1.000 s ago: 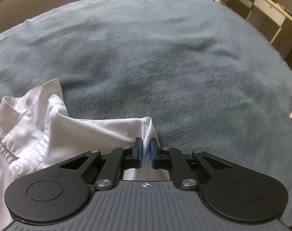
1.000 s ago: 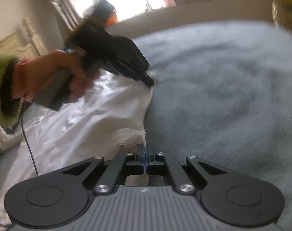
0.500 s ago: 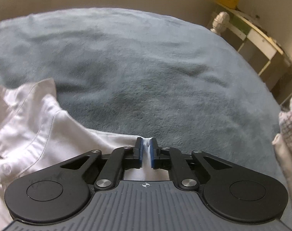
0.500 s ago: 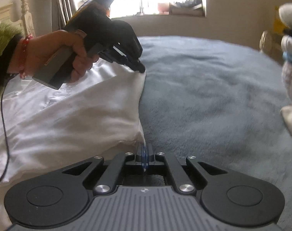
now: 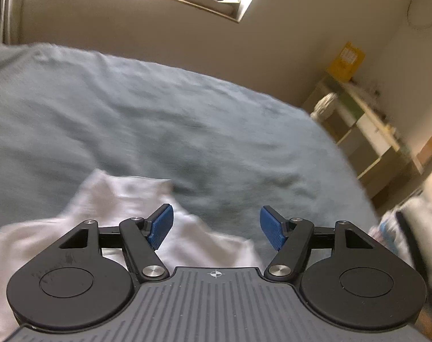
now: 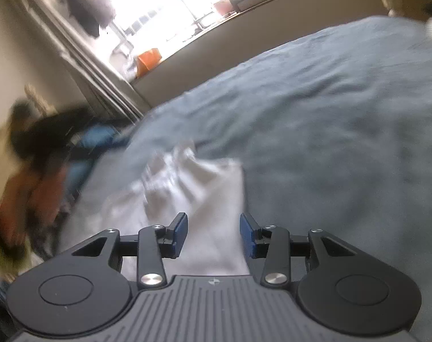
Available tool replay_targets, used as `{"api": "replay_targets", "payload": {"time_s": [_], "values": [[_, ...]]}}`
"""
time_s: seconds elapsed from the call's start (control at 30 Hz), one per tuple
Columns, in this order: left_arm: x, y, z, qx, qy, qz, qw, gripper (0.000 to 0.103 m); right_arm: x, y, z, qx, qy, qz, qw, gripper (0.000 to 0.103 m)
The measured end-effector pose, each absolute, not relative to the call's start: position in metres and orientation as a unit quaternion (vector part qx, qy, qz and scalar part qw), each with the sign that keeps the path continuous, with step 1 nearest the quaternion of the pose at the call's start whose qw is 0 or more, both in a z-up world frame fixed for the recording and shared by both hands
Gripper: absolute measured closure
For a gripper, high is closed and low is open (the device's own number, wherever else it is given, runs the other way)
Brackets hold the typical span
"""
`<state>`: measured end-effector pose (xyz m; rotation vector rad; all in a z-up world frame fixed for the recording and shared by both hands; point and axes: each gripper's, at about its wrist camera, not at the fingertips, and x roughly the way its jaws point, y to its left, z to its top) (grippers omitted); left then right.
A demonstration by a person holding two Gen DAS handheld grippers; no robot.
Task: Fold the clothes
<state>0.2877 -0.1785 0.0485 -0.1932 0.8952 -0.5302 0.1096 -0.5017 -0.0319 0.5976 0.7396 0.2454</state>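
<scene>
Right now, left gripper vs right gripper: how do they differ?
Left gripper gapes wider than right gripper. Behind the left gap lies mostly grey blanket; behind the right, white shirt. Shared: blue pads, jaws opening, nothing gripped.

- The white shirt (image 5: 107,216) is thin, smooth woven cloth with soft creases, lying just beyond the left gripper (image 5: 216,225).
- The grey-blue blanket (image 5: 159,119) ahead of both tongs is matt, napped, fleecy cloth (blur hides finer texture).
- The left gripper's linkage looks like matt black plastic with bright, shiny metal pivot pins; its body is ribbed grey plastic.
- Its pads (image 5: 160,225) are blue, finely ridged, rubbery-looking.
- The right gripper (image 6: 213,236) has the same matt black arms, polished pins and blue pads.
- The wall (image 5: 159,37) beyond the blanket is flat, matt beige.
</scene>
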Motion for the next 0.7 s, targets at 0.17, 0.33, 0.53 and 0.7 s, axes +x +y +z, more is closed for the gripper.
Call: {"api": "replay_targets", "payload": {"time_s": [0.17, 0.33, 0.53, 0.7], "values": [[0.262, -0.133, 0.090, 0.038, 0.426, -0.219, 0.877, 0.035, 0.209, -0.493, -0.047, 0.254, 0.386, 0.108, 0.880, 0.058], [0.205, -0.104, 0.060, 0.156, 0.481, -0.225, 0.833, 0.035, 0.274, -0.459, -0.071, 0.147, 0.443, 0.121, 0.876, 0.058], [0.120, -0.077, -0.027, 0.176, 0.531, -0.259, 0.787, 0.036, 0.290, -0.430, -0.082, 0.078, 0.471, 0.140, 0.867, 0.058], [0.101, -0.064, -0.060, 0.133, 0.545, -0.246, 0.790, 0.036, 0.295, -0.413, -0.087, 0.021, 0.489, 0.121, 0.864, 0.071]]}}
